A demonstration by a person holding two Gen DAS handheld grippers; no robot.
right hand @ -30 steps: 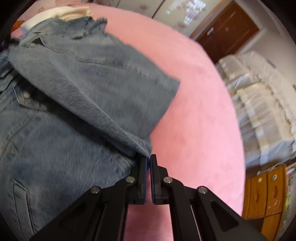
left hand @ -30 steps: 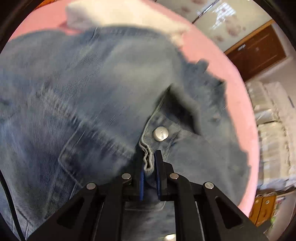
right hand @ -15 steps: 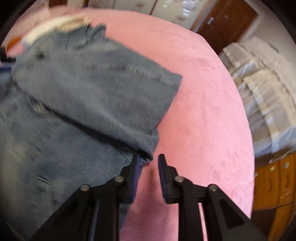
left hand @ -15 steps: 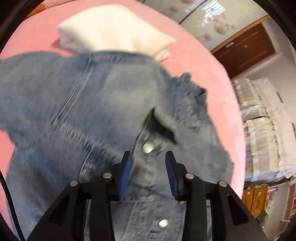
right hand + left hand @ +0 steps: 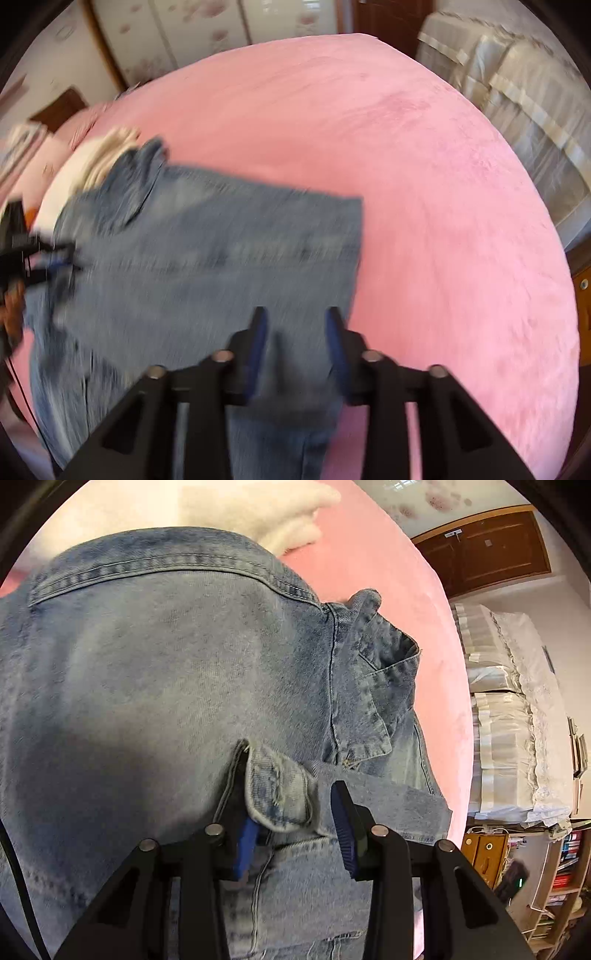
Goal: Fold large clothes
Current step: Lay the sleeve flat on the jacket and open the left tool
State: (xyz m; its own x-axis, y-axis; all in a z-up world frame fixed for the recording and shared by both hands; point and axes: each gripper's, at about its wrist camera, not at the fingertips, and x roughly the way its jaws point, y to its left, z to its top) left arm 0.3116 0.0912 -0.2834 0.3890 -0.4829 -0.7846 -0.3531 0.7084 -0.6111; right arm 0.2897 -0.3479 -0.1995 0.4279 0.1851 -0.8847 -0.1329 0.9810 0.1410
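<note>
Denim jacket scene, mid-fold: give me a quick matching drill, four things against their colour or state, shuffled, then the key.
Things:
1. denim jacket
2. bed cover
3. folded cloth beyond the jacket
4. left tool

Descriptions:
A. pink
B. white
C. faded blue
D. open, a denim flap between its pads

Pairs: 1-C, 2-A, 3-B, 4-D

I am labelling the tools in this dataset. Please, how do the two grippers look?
The left gripper and the right gripper look alike: black angular frames with triangular cut-outs, round silver bolts, and two fingers faced with ribbed blue pads. A thin black cable runs along the left edge of the left wrist view.
</note>
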